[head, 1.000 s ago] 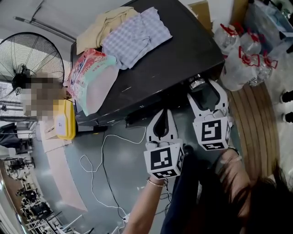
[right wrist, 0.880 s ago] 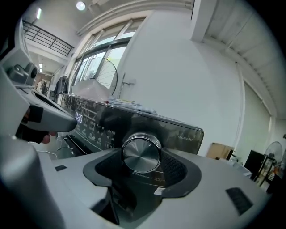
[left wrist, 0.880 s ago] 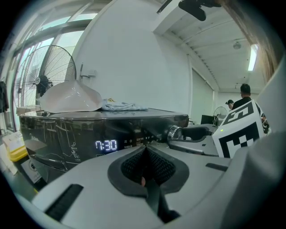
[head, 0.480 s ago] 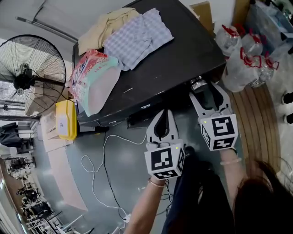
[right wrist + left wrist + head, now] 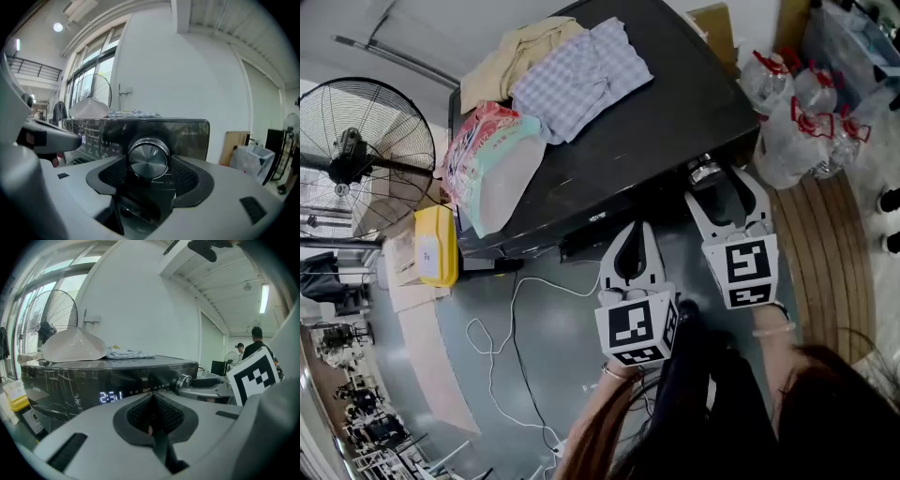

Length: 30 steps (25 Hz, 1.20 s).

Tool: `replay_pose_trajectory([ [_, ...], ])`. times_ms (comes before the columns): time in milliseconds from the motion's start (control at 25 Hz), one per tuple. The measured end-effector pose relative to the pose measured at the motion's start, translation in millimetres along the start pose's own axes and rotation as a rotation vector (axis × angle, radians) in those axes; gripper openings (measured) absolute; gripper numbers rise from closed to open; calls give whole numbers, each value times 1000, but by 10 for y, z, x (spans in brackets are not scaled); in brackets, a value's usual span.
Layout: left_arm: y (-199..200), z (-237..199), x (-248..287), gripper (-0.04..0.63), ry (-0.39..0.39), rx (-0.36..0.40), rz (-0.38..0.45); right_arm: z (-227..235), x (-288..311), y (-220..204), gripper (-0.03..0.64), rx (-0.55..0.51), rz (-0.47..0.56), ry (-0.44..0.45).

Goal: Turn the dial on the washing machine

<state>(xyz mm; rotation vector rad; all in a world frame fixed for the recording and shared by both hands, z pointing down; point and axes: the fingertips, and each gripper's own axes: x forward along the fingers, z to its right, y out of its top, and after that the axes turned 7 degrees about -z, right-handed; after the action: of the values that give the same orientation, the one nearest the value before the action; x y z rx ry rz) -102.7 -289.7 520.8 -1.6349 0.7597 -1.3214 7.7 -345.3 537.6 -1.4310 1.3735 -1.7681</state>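
The dial (image 5: 148, 157) sits at the right end of the washing machine's (image 5: 661, 122) front panel, a round brushed-metal knob facing us. We have the right gripper (image 5: 720, 181) on it: in the right gripper view the jaws are drawn in round the knob w/ a ribbed pad against each side of its rim, so we judge it gripped & ready to turn.

Risks from here, as we judge them: the knob looks smooth, so the pads could slip round it instead of carrying it, esp. if the squeeze is light. If we twist off the knob's axis the jaws could ride off its front edge. One turn too far would also overshoot the wanted programme.

The left gripper (image 5: 152, 399) hangs in front of the machine's panel, nearer its middle. Its jaws are together w/ nothing btw them. It is close enough that a careless swing could bump the panel, where the lit display (image 5: 110, 396) shows.

Nothing blocks the dial itself. On the machine's top lie folded clothes (image 5: 572, 66) and a plastic pack (image 5: 492, 155). A yellow box (image 5: 434, 246) and a fan (image 5: 366, 150) stand off its left end, a white cable (image 5: 511, 319) trails on the floor in front, and water bottles (image 5: 797, 112) stand to its right
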Motion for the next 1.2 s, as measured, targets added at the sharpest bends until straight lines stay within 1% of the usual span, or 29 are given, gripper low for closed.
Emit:
replay_pose_trajectory([
  [160,8,9,-12,14,-1,7,4,-16,9,2,307,-152,-14,-46],
  [280,17,10,-29,14,0,6,6,-27,21,14,285,-180,-18,-51],
  [400,17,13,-45,15,0,5,6,-12,18,17,293,-128,-15,-42],
  [720,4,4,-68,15,5,3,8,48,20,-17,293,130,11,27],
  [800,4,9,-75,14,5,2,7,64,15,-24,293,173,15,37],
  [920,6,11,-82,15,5,2,8,66,9,-20,293,186,18,39],
  [1040,1,10,-80,14,6,1,8,61,15,-23,295,171,17,39],
  [1200,-5,15,-79,15,5,1,6,37,15,-6,295,71,8,19],
])
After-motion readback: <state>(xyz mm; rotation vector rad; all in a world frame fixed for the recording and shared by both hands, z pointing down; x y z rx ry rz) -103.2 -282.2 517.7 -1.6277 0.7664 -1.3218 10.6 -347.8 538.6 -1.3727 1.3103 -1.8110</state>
